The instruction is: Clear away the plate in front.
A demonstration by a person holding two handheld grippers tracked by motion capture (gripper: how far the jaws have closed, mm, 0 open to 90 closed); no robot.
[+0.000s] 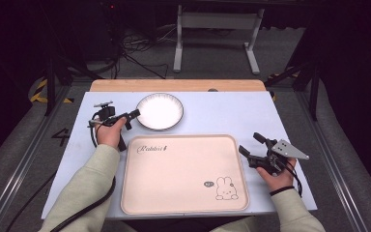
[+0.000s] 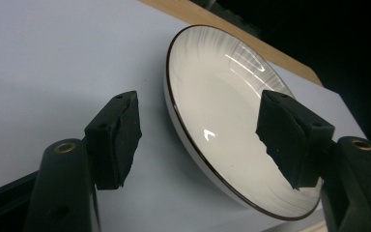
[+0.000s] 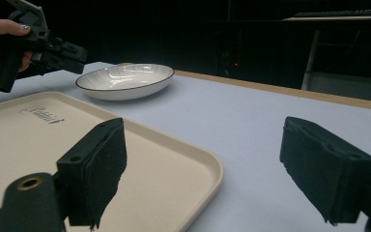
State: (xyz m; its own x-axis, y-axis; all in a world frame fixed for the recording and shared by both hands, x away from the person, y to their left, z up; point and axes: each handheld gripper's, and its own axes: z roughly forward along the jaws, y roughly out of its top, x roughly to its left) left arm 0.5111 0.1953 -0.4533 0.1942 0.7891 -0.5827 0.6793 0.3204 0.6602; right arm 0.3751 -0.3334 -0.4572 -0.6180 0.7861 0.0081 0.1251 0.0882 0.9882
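- Reaching toward the white plate (image 1: 160, 111), the left gripper (image 1: 134, 114) sits at the plate's left edge in the high view.
- From the left gripper view, the jaws are open — one jaw is outside the plate (image 2: 232, 125) on the desk side, the other is over the inside of it, with the dark rim between them. The pads do not press on the plate.
- The plate lies flat on the light blue desk (image 1: 222, 113), near its far side, just behind the tray (image 1: 183, 174) and a little apart from it.
- The tray is cream, with a small rabbit drawing (image 1: 225, 188) in one corner.
- The right gripper (image 1: 249, 143) is held just beside the tray's right edge — its jaws are open with nothing between them.
- In the right gripper view, the plate (image 3: 125, 80) sits far off past the tray (image 3: 174, 164), with the left gripper (image 3: 75, 52) close to it.
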